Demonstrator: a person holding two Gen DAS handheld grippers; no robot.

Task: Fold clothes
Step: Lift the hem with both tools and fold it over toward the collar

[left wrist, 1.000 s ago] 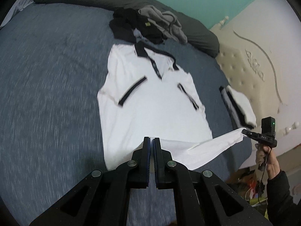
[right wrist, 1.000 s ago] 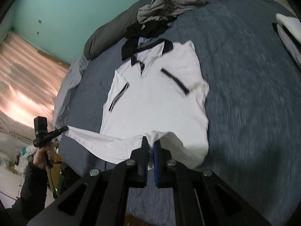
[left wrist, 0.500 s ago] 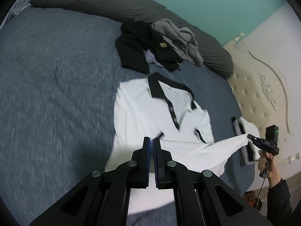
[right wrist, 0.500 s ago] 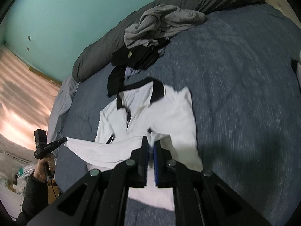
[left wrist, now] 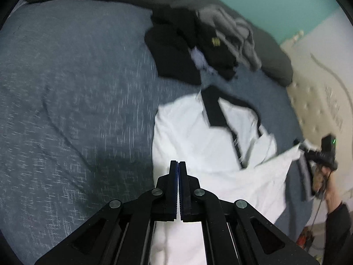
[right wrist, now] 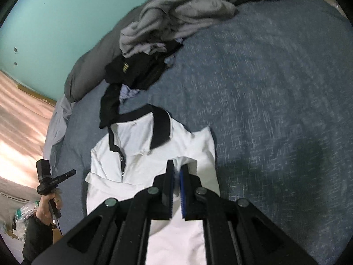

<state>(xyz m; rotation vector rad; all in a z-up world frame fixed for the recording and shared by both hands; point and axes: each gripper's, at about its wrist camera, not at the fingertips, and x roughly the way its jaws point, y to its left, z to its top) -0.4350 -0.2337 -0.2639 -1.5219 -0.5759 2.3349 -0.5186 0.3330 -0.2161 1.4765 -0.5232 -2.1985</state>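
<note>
- At the bottom centre of the left wrist view, left gripper (left wrist: pixel 178 165): jaws pressed together, only a thin slit between the blue pads; white fabric lies right under and behind the tips, but whether cloth is pinched in the slit can't be told.
- Bottom centre of the right wrist view, right gripper (right wrist: pixel 175 170): jaws narrow, a small fold of white cloth sits between the blue pads, so it grips the shirt hem.
- Just beyond both grippers, centre of each frame: white polo shirt (left wrist: pixel 198 145) with black collar, lying on the blue-grey bedspread (left wrist: pixel 77 88); lower edge is lifted and brought over the body towards the collar, chest and placket partly covered.
- Right wrist view: shirt (right wrist: pixel 136 152) shows collar open, black placket running down centre left, a sleeve cuff sticking out at left.
- Right edge of left wrist view, mid height: the other gripper seen from the side, held in the person's hand (left wrist: pixel 320 176), shirt corner pulled up to it; dark sleeve below.
- Left edge of right wrist view, lower half: the person's other hand (right wrist: pixel 49 205) on a black handle.
- Further up, upper centre: pile of black clothes (right wrist: pixel 134 70), with a grey garment (right wrist: pixel 174 15) heaped on top, touching.
- Behind the pile: dark grey pillow (right wrist: pixel 88 77) along the bed's top.
- Farthest: teal wall (right wrist: pixel 66 15), upper left in right view; cream tufted headboard (left wrist: pixel 315 101), right side in left view.
</note>
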